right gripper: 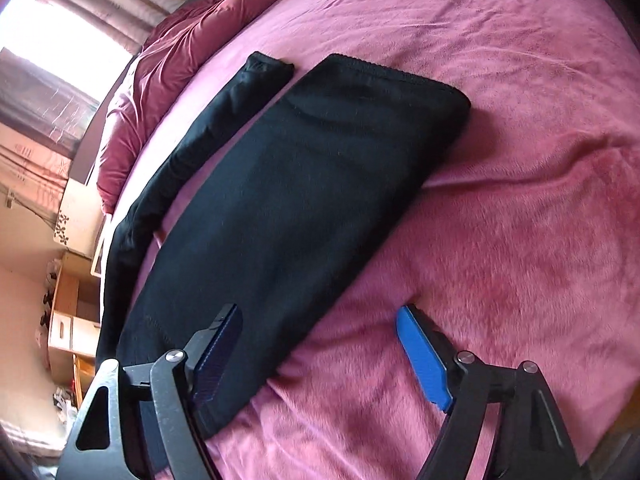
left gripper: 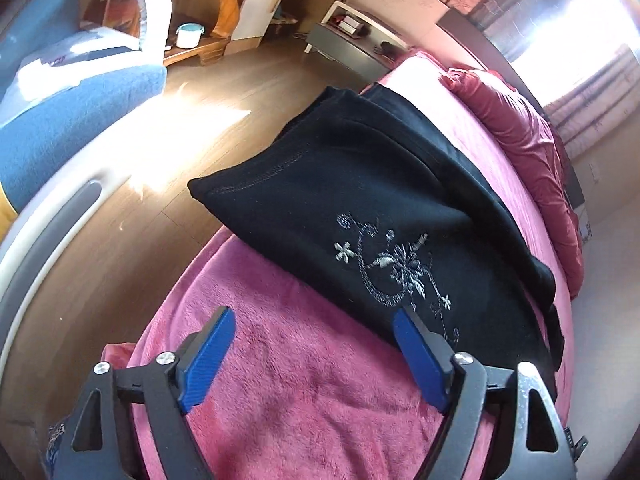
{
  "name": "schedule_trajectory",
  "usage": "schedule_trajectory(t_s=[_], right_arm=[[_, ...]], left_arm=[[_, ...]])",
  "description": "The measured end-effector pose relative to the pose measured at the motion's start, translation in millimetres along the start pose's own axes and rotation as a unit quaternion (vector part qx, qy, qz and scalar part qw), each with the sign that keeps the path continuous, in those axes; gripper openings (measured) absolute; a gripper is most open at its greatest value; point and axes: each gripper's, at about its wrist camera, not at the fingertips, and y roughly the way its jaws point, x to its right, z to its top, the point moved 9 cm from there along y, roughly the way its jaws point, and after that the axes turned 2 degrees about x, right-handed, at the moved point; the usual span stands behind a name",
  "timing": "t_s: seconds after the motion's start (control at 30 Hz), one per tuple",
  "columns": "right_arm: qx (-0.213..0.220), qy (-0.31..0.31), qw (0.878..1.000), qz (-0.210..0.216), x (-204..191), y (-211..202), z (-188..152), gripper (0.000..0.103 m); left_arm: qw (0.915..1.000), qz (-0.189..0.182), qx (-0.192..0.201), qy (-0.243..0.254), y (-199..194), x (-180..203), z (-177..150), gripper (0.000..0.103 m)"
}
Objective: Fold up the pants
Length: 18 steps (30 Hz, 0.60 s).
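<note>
Black pants (left gripper: 360,200) with silver floral embroidery (left gripper: 396,268) lie on a pink blanket (left gripper: 288,360) near the bed's edge. My left gripper (left gripper: 316,316) is open and empty, hovering above the blanket just before the pants' near edge, its right finger over the cloth. In the right wrist view the pants (right gripper: 304,184) lie partly folded, one leg (right gripper: 200,136) stretching apart to the left. My right gripper (right gripper: 320,316) is open and empty, its left finger over the pants' near end, its right finger over the blanket (right gripper: 500,240).
A dark red quilt (left gripper: 532,148) is bunched at the bed's far side. Wooden floor (left gripper: 168,168), a blue sofa (left gripper: 68,120), a grey nightstand (left gripper: 352,44) and wooden shelves lie beyond the bed. A bright window with curtains (right gripper: 60,60) is behind.
</note>
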Motion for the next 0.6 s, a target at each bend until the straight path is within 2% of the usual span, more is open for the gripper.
schedule_trajectory(t_s=[0.13, 0.17, 0.23, 0.27, 0.3, 0.37, 0.4, 0.43, 0.6], right_arm=[[0.008, -0.004, 1.000, -0.014, -1.3, 9.2, 14.5, 0.074], [0.008, -0.007, 1.000, -0.020, -3.1, 10.7, 16.6, 0.069], [0.009, -0.010, 0.999, -0.030, -6.0, 12.6, 21.2, 0.057], [0.008, -0.011, 0.999, -0.034, -7.0, 13.4, 23.5, 0.047], [0.007, -0.009, 0.999, -0.037, 2.9, 12.1, 28.3, 0.036], [0.004, -0.002, 0.999, -0.035, 5.0, 11.4, 34.4, 0.020], [0.003, 0.002, 0.999, -0.035, 6.1, 9.8, 37.4, 0.014], [0.004, 0.004, 0.999, -0.032, 5.9, 8.0, 39.6, 0.011], [0.027, -0.028, 0.999, -0.019, -5.4, -17.0, 50.3, 0.009]], left_arm=[[0.9985, -0.007, -0.008, -0.053, 17.6, -18.0, 18.0, 0.056], [0.9979, -0.004, -0.011, -0.064, 22.5, -20.6, 21.1, 0.055], [0.9968, 0.003, -0.010, -0.079, 30.9, -24.3, 28.4, 0.051], [0.9964, 0.006, -0.010, -0.084, 33.9, -24.6, 31.9, 0.048], [0.9967, 0.006, -0.010, -0.080, 35.7, -21.8, 34.7, 0.041], [0.9981, 0.015, 0.000, -0.059, 35.1, -17.2, 42.2, 0.028], [0.9985, 0.015, 0.003, -0.054, 33.4, -16.3, 44.3, 0.015], [0.9988, 0.016, 0.006, -0.045, 29.7, -14.2, 46.6, 0.011], [0.9991, -0.005, 0.029, -0.030, -0.3, -10.6, 53.2, 0.007]])
